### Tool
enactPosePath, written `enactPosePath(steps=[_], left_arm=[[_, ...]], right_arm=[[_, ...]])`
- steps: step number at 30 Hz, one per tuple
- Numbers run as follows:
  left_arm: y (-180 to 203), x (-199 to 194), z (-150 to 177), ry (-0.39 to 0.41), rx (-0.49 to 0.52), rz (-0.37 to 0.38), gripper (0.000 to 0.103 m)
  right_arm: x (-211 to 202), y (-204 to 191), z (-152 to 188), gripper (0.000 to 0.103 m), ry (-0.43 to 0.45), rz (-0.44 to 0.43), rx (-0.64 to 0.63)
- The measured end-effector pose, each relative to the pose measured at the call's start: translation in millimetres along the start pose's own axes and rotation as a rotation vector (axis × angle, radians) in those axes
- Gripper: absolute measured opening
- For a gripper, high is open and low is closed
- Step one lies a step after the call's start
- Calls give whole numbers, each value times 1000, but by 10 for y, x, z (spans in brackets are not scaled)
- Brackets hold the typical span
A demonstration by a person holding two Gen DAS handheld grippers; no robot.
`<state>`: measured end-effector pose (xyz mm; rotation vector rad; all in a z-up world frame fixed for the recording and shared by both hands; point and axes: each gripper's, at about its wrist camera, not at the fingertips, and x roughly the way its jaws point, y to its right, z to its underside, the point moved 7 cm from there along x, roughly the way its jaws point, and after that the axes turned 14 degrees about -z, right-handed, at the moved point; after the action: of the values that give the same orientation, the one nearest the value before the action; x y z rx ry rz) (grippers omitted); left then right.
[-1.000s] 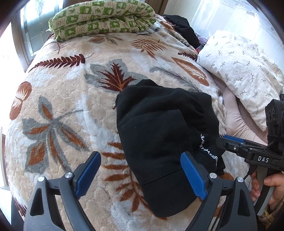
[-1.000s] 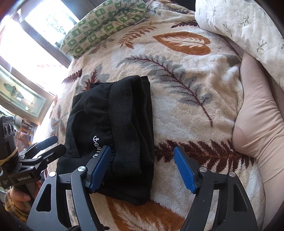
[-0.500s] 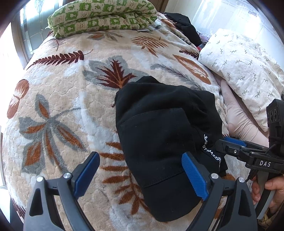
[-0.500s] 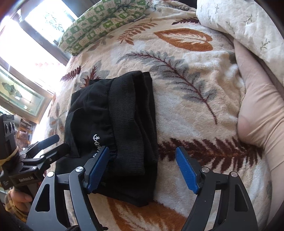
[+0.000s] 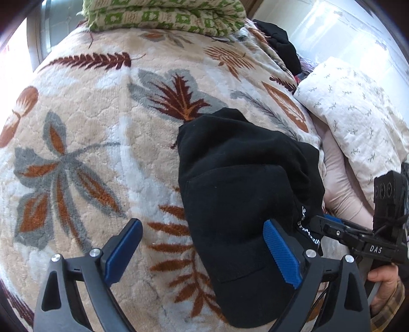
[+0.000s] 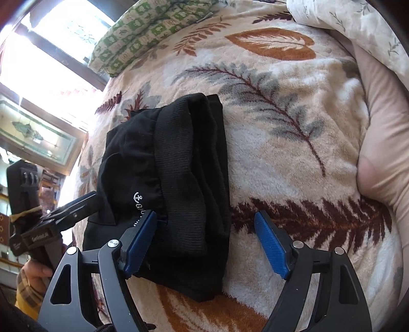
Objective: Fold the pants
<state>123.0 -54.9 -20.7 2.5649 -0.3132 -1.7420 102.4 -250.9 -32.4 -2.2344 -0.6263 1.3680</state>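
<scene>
The black pants (image 5: pixel 237 194) lie folded into a compact bundle on the leaf-patterned blanket (image 5: pixel 84 143). They also show in the right wrist view (image 6: pixel 176 184), ribbed waistband up, with a small white anchor logo. My left gripper (image 5: pixel 202 250) is open, its right finger over the bundle's near left side, holding nothing. My right gripper (image 6: pixel 205 240) is open, its jaws either side of the bundle's near right edge. Each gripper shows in the other's view: the right (image 5: pixel 329 227) and the left (image 6: pixel 84 204).
A folded green-and-white quilt (image 5: pixel 163 12) lies at the far end of the bed. A white sprigged pillow (image 5: pixel 358 115) and a pink pillow (image 6: pixel 383 143) lie on the right. Dark clothes (image 5: pixel 281 43) are piled far right. A window (image 6: pixel 51 51) lies beyond.
Both grippers have moved slightly forward and lower toward the pants. The bundle itself has not shifted. Both stay open.
</scene>
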Motion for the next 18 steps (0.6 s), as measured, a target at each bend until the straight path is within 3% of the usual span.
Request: enactPosePath(steps=[2,5,9,12,15,18], left_arm=[[-2,46,-16,-11,-11,10,97],[13,95,-55,-14,-22,18,97],[62,168,-118,-6,-2,12,97],[105,201,-156,0,16,-2,99],[107,203,-162,2,18,-1,99],[107,206,-157,5,18,-1,99]], right_arm=[[27,-18,-29,79,-3,-33,-10],[80,-60,-68,70,-8,-111,-15],[190,-40,-83,71,-41,-201,-34],[159,41,-98,66,-36,-273,12],[118,121,-97,54,-23,-283,55],[113,129,-88,54,-16,-280,61]])
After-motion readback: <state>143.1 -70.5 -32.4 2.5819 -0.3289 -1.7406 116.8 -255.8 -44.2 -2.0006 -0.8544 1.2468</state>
